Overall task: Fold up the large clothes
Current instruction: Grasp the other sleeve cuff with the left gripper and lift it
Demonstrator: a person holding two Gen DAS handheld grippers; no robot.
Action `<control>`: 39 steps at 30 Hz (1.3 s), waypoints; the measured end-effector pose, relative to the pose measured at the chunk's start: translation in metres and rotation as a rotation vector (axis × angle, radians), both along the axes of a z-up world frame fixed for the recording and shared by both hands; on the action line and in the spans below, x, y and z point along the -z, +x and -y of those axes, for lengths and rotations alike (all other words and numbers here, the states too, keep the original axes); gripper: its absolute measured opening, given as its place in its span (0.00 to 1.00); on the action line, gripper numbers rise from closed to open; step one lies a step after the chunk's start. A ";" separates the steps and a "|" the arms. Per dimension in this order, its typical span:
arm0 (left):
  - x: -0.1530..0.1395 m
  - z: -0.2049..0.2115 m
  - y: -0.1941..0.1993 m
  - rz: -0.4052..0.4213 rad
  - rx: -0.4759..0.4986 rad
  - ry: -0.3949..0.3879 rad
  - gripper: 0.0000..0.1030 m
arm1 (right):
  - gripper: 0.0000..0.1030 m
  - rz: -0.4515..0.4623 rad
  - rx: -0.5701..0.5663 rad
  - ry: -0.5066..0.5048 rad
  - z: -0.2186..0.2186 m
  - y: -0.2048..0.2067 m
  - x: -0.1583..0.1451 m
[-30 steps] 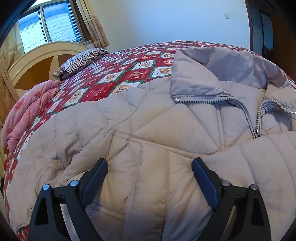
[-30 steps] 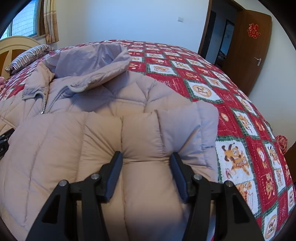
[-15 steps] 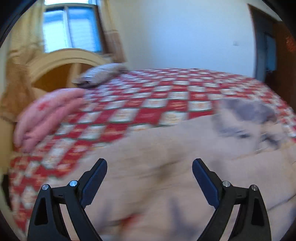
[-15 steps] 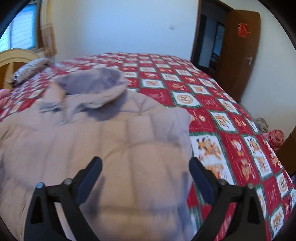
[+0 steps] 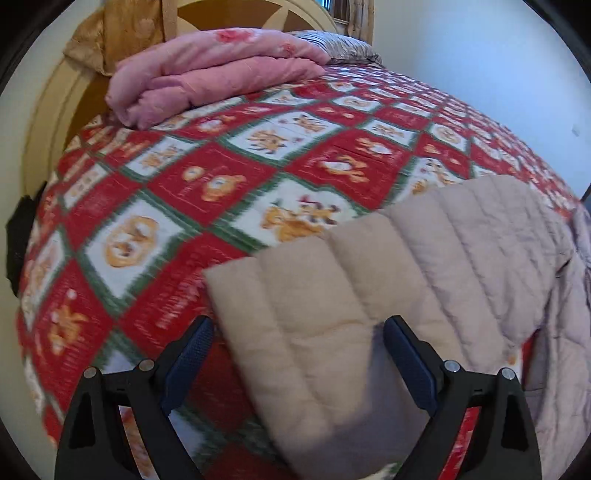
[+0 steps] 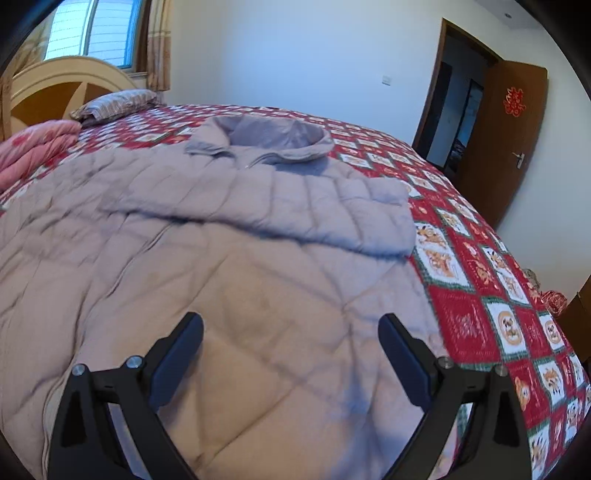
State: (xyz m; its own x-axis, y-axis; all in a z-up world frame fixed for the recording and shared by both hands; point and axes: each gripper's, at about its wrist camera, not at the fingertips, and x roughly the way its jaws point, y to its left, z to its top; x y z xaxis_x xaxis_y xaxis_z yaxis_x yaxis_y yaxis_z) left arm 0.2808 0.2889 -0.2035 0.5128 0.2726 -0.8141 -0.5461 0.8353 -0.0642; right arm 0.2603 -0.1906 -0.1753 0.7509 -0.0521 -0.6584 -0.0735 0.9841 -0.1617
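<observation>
The left gripper (image 5: 297, 332) has black angular fingers with blue pads (image 5: 190, 356). The right gripper (image 6: 291, 328) looks alike. Silver screws (image 6: 133, 361) dot each finger's base.

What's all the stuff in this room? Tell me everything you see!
Coat: one, beige, puffy, spread on the bed; one sleeve folded across it, the other sleeve lying out flat.
Bedspread: one, red, white and green squares.
Blanket: one, pink, folded near the headboard.
Pillow: one, striped, at the head.
Headboard: one, cream and brown.
Window: one, with curtains.
Door: one, brown, open, red decoration on it.
Left gripper: black, open, around the sleeve's end.
Right gripper: black, open, over the coat.
</observation>
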 end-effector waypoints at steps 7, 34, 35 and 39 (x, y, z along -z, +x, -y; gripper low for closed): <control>-0.009 0.016 0.018 0.063 0.116 -0.066 0.13 | 0.95 0.030 0.015 -0.013 -0.002 -0.013 -0.002; -0.144 0.345 0.043 0.346 0.673 0.222 0.10 | 0.95 0.091 0.257 0.053 0.086 0.000 -0.027; -0.140 0.363 0.046 0.340 0.693 0.231 0.10 | 0.95 0.088 0.261 0.069 0.090 0.000 -0.027; -0.120 0.417 0.060 0.290 0.723 0.274 0.15 | 0.95 0.080 0.263 0.110 0.103 -0.004 -0.020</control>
